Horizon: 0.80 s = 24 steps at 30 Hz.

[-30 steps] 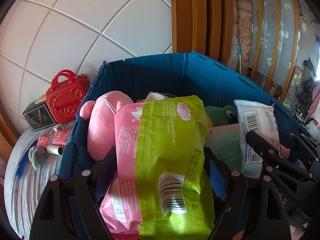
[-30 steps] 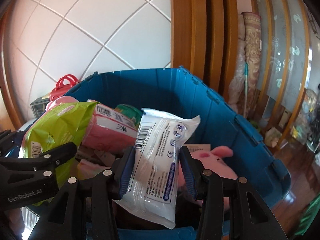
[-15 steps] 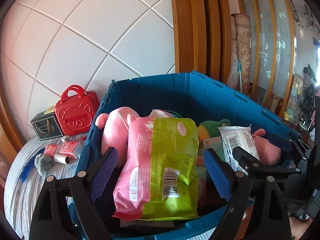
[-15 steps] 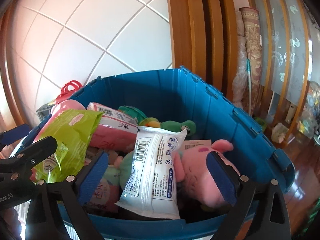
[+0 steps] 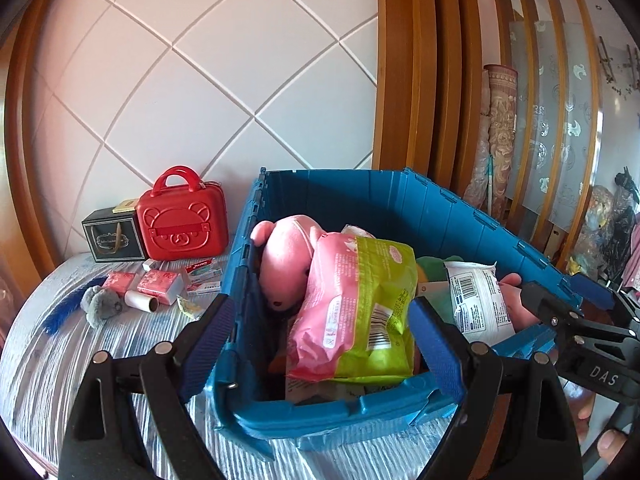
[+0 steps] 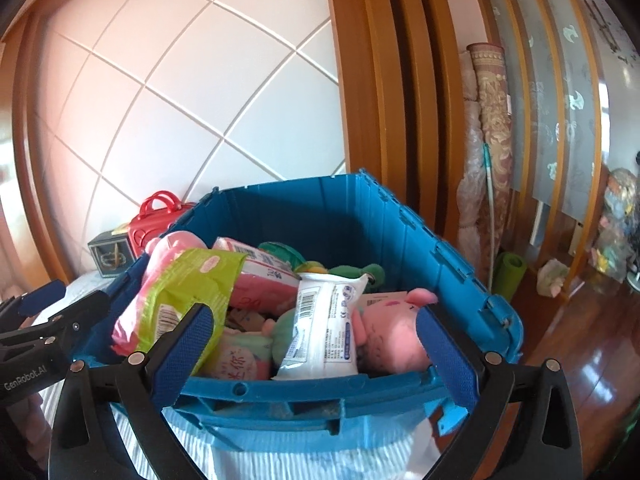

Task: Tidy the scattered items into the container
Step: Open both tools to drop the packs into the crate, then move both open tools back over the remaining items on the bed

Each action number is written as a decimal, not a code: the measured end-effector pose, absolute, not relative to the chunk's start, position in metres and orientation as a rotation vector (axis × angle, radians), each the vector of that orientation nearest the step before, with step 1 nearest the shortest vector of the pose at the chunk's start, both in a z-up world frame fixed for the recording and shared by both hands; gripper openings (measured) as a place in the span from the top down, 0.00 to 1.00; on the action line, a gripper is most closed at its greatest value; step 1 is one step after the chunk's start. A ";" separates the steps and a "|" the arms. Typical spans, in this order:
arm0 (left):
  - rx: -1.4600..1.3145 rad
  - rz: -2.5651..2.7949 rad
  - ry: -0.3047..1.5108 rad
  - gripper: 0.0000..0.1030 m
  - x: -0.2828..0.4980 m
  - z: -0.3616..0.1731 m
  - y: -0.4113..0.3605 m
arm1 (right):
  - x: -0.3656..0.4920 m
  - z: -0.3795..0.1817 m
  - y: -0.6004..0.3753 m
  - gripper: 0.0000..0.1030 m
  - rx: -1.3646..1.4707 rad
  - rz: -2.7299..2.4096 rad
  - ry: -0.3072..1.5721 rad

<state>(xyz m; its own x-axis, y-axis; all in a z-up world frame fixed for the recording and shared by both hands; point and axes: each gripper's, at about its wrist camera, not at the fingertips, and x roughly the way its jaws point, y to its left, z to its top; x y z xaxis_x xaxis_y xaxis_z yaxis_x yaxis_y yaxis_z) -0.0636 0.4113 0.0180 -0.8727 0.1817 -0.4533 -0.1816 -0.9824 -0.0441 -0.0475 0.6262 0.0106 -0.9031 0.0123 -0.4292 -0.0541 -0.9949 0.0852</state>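
- The blue crate [image 5: 360, 196], the container for this job, stands on a pale striped cloth [image 5: 60, 360] in front of a white tiled wall [image 5: 200, 80]; every place below is given from the crate.
- Inside it, already tidied: a pink-and-green pack [image 5: 360, 312] lies on top toward the crate's near wall, a pink plush [image 5: 284, 264] leans against its left wall, and a white wipes pack [image 6: 324, 328] lies toward its right side beside a second pink plush [image 6: 392, 332]. A green plush [image 6: 352, 272] shows toward the far wall. The crate looks well filled, close to its rim.
- The left gripper [image 5: 320, 344] is spread wide and empty, hanging just in front of the crate's near wall; the pink-and-green pack lies beyond its pads and free of them.
- The right gripper [image 6: 316, 356] is likewise fully released, with nothing between its pads; the white wipes pack rests in the crate beyond them.
- Still outside, on the cloth to the crate's left: small pink boxes [image 5: 156, 284], a red-and-white box [image 5: 202, 276], a small white roll [image 5: 140, 300], a grey plush toy [image 5: 100, 304], a blue feathery thing [image 5: 68, 308] and a crumpled wrapper [image 5: 188, 306].
- Farther left, against the wall, stand a red bear-face case [image 5: 182, 224] and a dark box [image 5: 112, 236], touching each other; whether these count as scattered items I cannot tell.
- My judgement: most of the work is done, with the small items on the left remaining.
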 end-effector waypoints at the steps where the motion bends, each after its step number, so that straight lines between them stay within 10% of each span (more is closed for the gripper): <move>1: -0.688 2.872 -0.005 0.14 -0.061 0.018 0.405 | -0.044 0.013 0.619 0.00 -0.679 3.030 0.136; 24: -0.838 2.998 -0.140 0.14 -0.024 -0.009 0.116 | -0.014 0.019 0.341 0.00 -0.679 3.140 0.042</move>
